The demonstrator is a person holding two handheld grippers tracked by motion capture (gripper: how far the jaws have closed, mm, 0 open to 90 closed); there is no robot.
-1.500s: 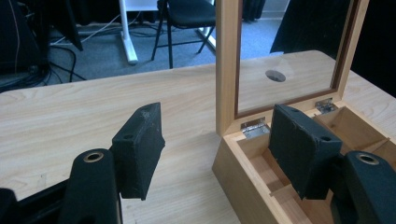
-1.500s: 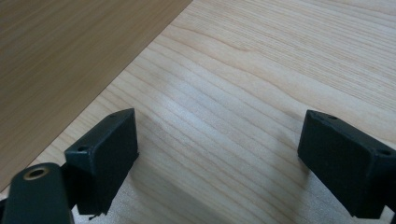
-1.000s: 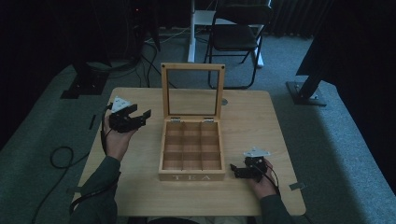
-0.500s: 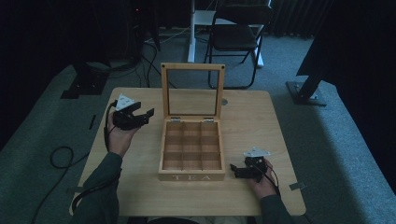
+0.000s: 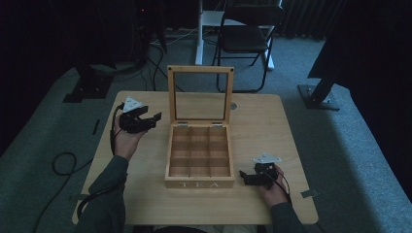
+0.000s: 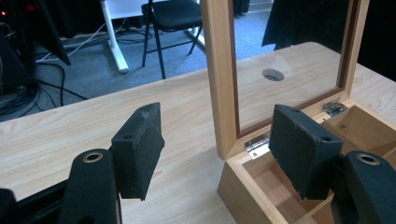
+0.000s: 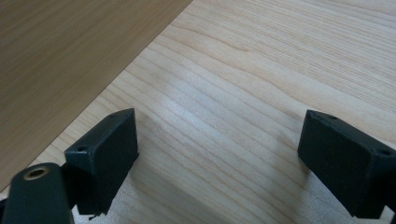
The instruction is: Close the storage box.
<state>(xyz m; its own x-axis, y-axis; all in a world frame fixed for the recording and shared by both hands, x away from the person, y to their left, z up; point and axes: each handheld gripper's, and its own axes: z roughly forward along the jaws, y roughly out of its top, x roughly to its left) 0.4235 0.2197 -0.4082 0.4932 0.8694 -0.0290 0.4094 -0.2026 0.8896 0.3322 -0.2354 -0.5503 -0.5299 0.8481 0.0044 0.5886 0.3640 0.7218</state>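
Table (image 5: 252, 121): one tea box (image 5: 199, 155), two tools.

A dim lab or studio-like room: grey carpet floor (image 5: 350, 145) strewn with black cables (image 5: 63, 162), and dark stand bases (image 5: 318, 94) flanking a single light wooden bench (image 5: 262, 121). Behind it stand a black folding chair (image 5: 248, 36) and a white desk leg (image 5: 199, 31).

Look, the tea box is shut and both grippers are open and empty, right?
Not quite. The tea box is open: the high view shows its lid standing upright and the bare compartments below. The left gripper and right gripper are open and empty, as you said.
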